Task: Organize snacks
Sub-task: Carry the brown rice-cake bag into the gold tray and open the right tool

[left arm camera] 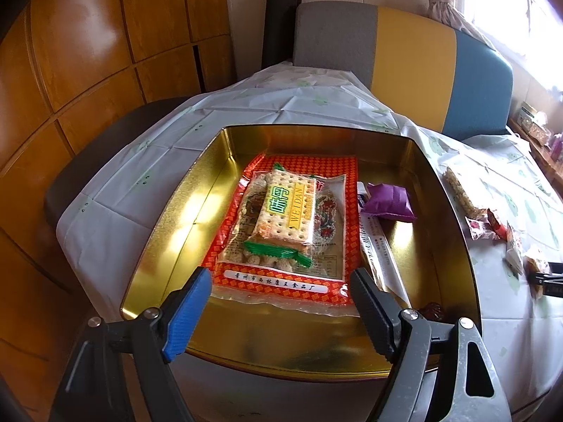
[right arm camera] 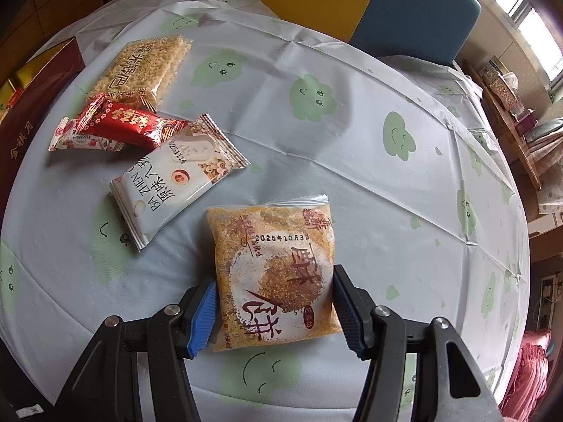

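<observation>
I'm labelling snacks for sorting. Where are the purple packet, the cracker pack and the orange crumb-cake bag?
purple packet (left arm camera: 388, 201): left wrist view, centre of its wrapper.
cracker pack (left arm camera: 286, 211): left wrist view, on the yellow label.
orange crumb-cake bag (right arm camera: 278, 274): right wrist view, middle of its printed front.

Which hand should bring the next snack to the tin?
Right. Its tool already brackets the orange pastry packet on the table; the left tool hangs open and empty over the gold tin.

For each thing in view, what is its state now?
Gold tin: open, partly filled.
Cracker pack: sealed, lying on the big red bag in the tin.
Left claw: open, empty, above the tin.
Right claw: shut on the orange pastry pack.
White pack: sealed, on the table.
</observation>
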